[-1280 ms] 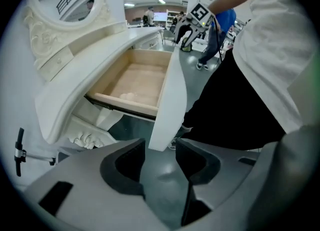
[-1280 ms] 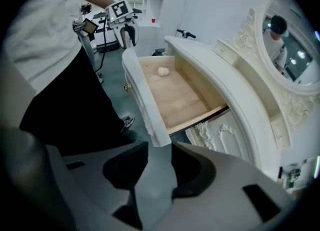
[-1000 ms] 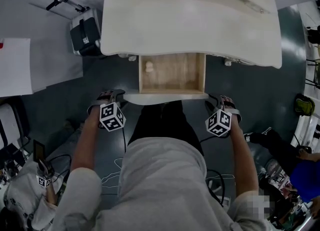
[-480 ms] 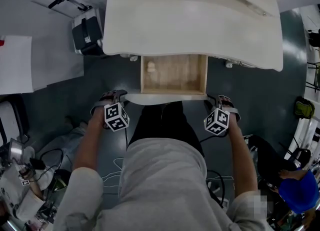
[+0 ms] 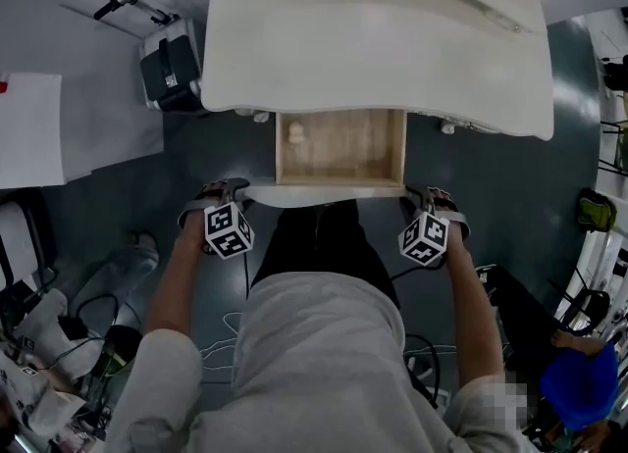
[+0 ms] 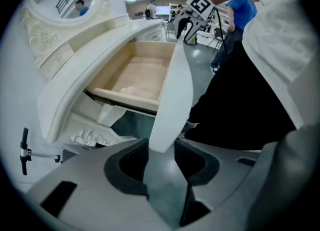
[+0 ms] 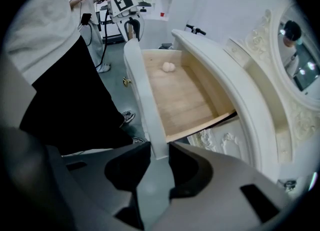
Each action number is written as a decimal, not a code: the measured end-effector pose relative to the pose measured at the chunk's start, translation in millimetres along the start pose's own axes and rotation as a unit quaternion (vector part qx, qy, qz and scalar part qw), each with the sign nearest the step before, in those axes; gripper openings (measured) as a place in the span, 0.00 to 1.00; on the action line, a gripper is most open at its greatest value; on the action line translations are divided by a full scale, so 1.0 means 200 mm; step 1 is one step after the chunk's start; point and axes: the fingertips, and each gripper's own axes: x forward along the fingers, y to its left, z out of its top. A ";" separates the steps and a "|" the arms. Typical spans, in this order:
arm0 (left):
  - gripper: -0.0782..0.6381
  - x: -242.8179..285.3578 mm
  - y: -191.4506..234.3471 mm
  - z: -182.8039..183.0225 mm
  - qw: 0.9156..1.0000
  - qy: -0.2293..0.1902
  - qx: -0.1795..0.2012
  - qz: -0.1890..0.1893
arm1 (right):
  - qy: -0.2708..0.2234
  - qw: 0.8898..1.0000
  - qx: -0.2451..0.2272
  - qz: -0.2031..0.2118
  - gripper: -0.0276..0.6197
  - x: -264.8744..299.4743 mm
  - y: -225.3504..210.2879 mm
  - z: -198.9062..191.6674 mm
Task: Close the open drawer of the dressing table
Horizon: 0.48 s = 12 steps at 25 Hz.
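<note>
The cream dressing table [image 5: 373, 39] has its wooden drawer [image 5: 343, 152] pulled out toward me. A small white lump [image 5: 293, 132] lies in the drawer's back left corner. My left gripper [image 5: 221, 189] points down at the left end of the drawer front [image 5: 324, 190]. In the left gripper view that end [image 6: 167, 105] sits between the jaws of the left gripper [image 6: 162, 151], touching both pads. My right gripper [image 5: 437, 196] is at the right end. Its jaws are closing, and the panel end [image 7: 145, 100] sits between the pads of the right gripper [image 7: 159, 152] and touches both.
My own legs in black trousers [image 5: 319, 245] stand right in front of the drawer. A black case [image 5: 167, 69] sits on the floor left of the table. Cables [image 5: 231, 343] trail on the floor, and other people stand at the lower left and lower right.
The drawer stands as far out as before. Both grippers stay at the ends of its front, the right cube shifting slightly inward. The person at the lower left has moved.
</note>
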 end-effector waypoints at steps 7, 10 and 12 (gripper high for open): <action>0.34 0.00 0.01 0.01 1.000 -0.002 -0.003 -0.002 | 0.005 1.000 0.003 0.000 0.23 0.00 -0.01 0.00; 0.34 0.00 0.02 0.00 1.000 -0.002 -0.005 0.001 | 0.008 1.000 0.003 0.000 0.23 0.01 -0.02 0.01; 0.34 0.00 0.02 0.00 1.000 -0.003 -0.007 0.003 | 0.011 1.000 0.002 0.002 0.23 0.01 -0.02 0.01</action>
